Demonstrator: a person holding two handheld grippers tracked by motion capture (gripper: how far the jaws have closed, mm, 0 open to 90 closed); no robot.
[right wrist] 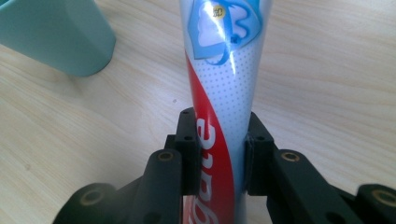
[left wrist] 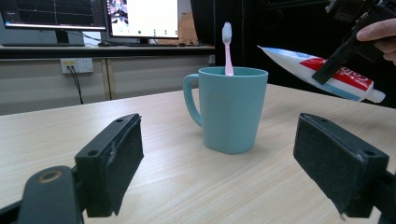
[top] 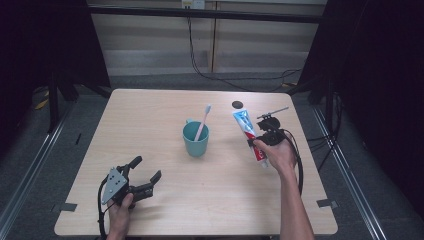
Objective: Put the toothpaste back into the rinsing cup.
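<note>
Right gripper view first: the right gripper (right wrist: 219, 154) is clamped on the toothpaste tube (right wrist: 224, 79), both pads pressing its lower body while the crimped end runs out ahead of the jaws. To that gripper's left stands the teal mug (top: 195, 140), a pink toothbrush (top: 203, 121) already leaning inside it. From the left gripper's camera the tube hangs tilted in the air, clear of the table (top: 150, 120), cap end lower. So the pick-up looks done; my guess is what's left is carrying the tube over and dropping it into the mug beside the brush. The left gripper (top: 144, 175) lies low near the table, jaws spread, grasping nothing. Hard to read: the cap end is cut off behind the right gripper's jaws, and the mug's inside is hidden.
</note>
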